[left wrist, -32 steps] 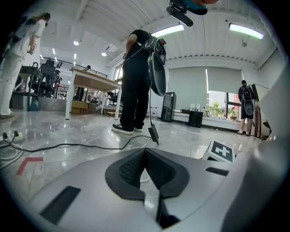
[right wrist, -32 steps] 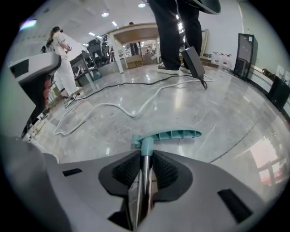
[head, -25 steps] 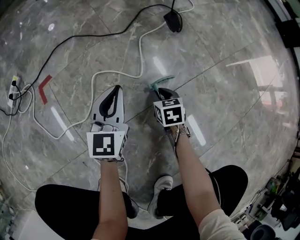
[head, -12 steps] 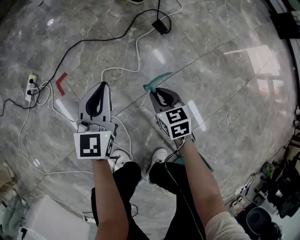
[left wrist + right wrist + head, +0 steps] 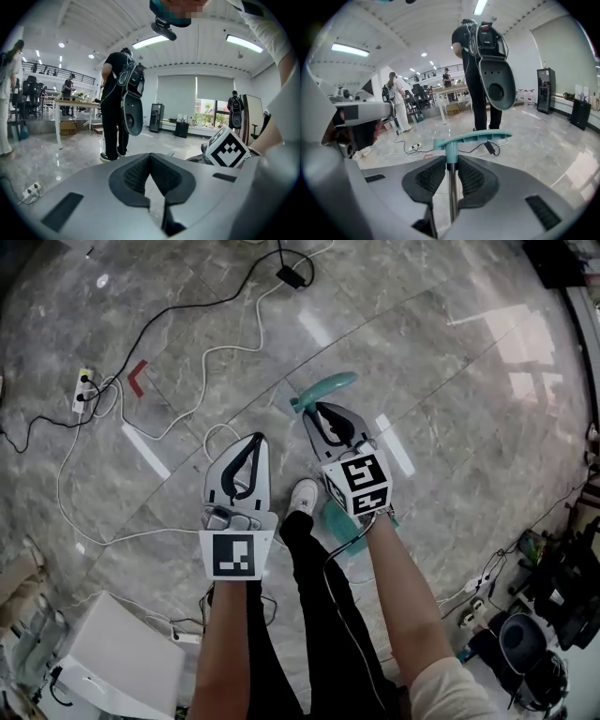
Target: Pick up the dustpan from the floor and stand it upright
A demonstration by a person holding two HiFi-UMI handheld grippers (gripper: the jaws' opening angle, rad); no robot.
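Note:
The dustpan has a teal grip [image 5: 323, 387] on a thin metal shaft, and its teal pan [image 5: 339, 524] shows on the floor under my right wrist. My right gripper [image 5: 319, 412] is shut on the shaft just below the grip. In the right gripper view the shaft [image 5: 451, 187] runs between the black pads [image 5: 429, 180], with the teal grip [image 5: 473, 137] lying crosswise beyond the right gripper [image 5: 451, 176]. My left gripper [image 5: 253, 440] hangs to the left of it, apart from the dustpan. In its own view the left gripper [image 5: 151, 171] is shut with nothing in it.
White and black cables [image 5: 202, 381] snake over the grey marble floor to a power strip [image 5: 82, 390] and a black adapter [image 5: 289, 277]. A red tape mark [image 5: 139, 377] lies at the left. A white box [image 5: 122, 662] stands at bottom left. My shoe [image 5: 302, 495] is between the grippers. Another person [image 5: 115, 103] stands ahead.
I have risen from a crouch, and the floor is now farther away. My right gripper came up with the dustpan's shaft, and the teal pan now shows below it. The left gripper stayed shut.

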